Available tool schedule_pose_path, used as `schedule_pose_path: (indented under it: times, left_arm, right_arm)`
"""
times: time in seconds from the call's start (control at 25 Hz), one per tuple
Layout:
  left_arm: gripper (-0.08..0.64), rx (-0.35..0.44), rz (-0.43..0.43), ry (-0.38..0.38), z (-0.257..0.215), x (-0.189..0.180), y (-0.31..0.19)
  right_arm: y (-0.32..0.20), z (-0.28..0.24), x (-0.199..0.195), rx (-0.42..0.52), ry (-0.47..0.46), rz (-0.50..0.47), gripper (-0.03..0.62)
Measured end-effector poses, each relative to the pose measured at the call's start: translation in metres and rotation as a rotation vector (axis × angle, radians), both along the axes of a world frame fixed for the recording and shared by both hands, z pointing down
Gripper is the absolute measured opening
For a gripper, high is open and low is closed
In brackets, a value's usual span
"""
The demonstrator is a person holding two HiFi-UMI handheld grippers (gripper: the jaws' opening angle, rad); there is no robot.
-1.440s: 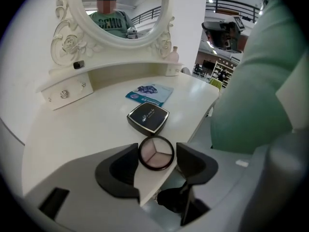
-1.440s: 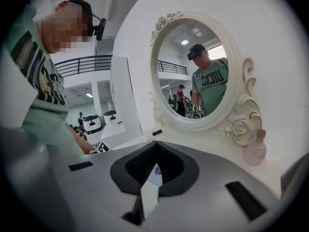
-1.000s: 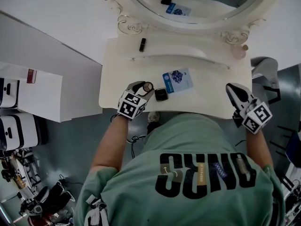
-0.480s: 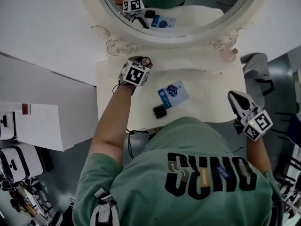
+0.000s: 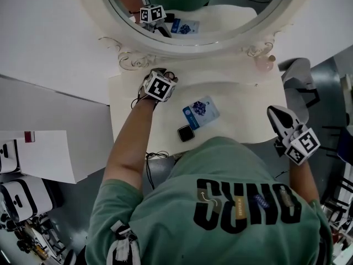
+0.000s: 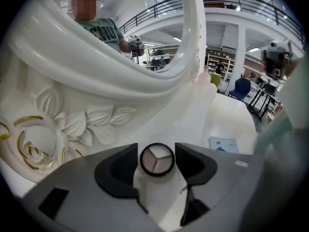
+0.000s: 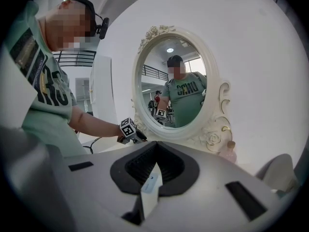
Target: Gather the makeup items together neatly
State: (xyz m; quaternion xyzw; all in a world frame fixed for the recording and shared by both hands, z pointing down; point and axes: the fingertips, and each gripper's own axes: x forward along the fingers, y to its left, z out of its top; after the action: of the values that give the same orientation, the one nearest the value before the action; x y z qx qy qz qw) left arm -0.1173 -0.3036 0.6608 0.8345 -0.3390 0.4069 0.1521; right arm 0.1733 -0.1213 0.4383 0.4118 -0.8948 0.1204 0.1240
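Head view, looking steeply down on a cream dressing table (image 5: 242,120) with a large oval mirror (image 5: 242,10) at its back edge. A person in a green shirt holds a gripper in each hand.

The left gripper (image 6: 156,154) reaches to the back left of the table. Its jaws are clamped on a round eyeshadow compact (image 6: 157,159), lid off, three pale shades facing up. The mirror's carved frame rises just beyond the jaw tips and to their left. A blue packet (image 5: 201,111) lies flat well off to the right of these jaws. A small square black compact (image 5: 186,133) sits near the packet, closer to the person. What lies directly under the jaws is hard to tell from above.

The right gripper (image 5: 274,114) hangs at the table's right edge, well apart from every item, jaws clenched together on nothing.

The step in hand is likely setting the round compact down. To do it well, keep it level and lower it until it rests on the table. Let go only then, clear of the frame's carving.
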Motion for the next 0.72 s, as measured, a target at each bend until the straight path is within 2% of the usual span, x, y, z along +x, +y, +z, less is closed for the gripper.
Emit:
schedule_pose_path:
  times: [0.08, 0.16, 0.32, 0.4, 0.44, 0.56, 0.64, 0.72]
  left_arm:
    - [0.240, 0.022, -0.006, 0.013, -0.010, 0.000, 0.000]
    - [0.241, 0.083, -0.035, 0.067, -0.041, 0.000, 0.000]
    - [0.238, 0.272, -0.088, 0.291, -0.139, -0.004, 0.027]
    - [0.198, 0.334, -0.113, 0.412, -0.174, -0.012, 0.058]
    - [0.155, 0.353, -0.132, 0.472, -0.187, -0.018, 0.077]
    - [0.031, 0.389, -0.208, 0.617, -0.209, -0.039, 0.134]
    - [0.011, 0.399, -0.274, 0.670, -0.208, -0.055, 0.170]
    - [0.009, 0.394, -0.357, 0.716, -0.202, -0.072, 0.201]
  right_arm:
    - [-0.001, -0.002, -0.003, 0.006, -0.001, -0.014, -0.005]
    - [-0.002, -0.006, -0.006, 0.017, -0.003, -0.034, -0.005]
    - [-0.003, -0.011, -0.017, 0.043, 0.004, -0.096, -0.005]
    - [-0.003, -0.010, -0.026, 0.048, 0.015, -0.141, -0.005]
    - [-0.003, -0.009, -0.032, 0.053, 0.026, -0.171, -0.005]
    - [-0.002, -0.001, -0.067, 0.083, 0.084, -0.320, -0.003]
    - [0.006, 0.014, -0.101, 0.076, 0.149, -0.472, 0.011]
    - [0.017, 0.036, -0.140, 0.032, 0.228, -0.635, 0.064]
